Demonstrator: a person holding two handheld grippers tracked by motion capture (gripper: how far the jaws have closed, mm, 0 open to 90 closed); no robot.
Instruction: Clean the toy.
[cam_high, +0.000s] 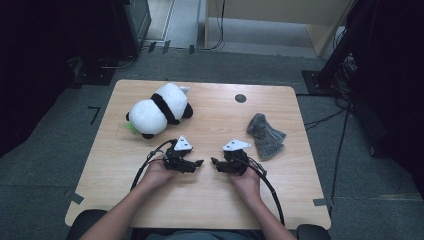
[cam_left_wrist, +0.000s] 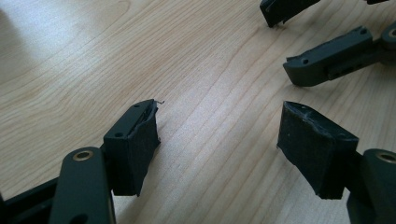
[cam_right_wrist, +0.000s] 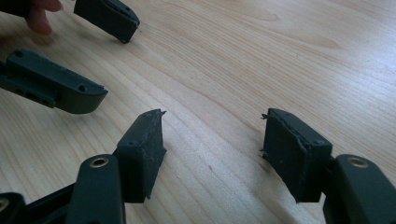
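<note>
High view: both grippers rest low at the near middle of the table (cam_high: 280, 210), facing each other, the left gripper (cam_high: 200, 163) and right gripper (cam_high: 214, 161) both released, nothing between the jaws. The panda (cam_high: 159, 110) lies far left, the grey cloth (cam_high: 266, 135) right. Both look soft and light; pinch the cloth at a fold. The gripper views show worn pads (cam_left_wrist: 312, 144) and bare wood.

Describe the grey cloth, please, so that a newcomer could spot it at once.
Start at the wooden table and go to its right side, beyond the right gripper. The grey cloth lies there crumpled, flat and dull, unlike the plump black-and-white panda toy far left.
</note>
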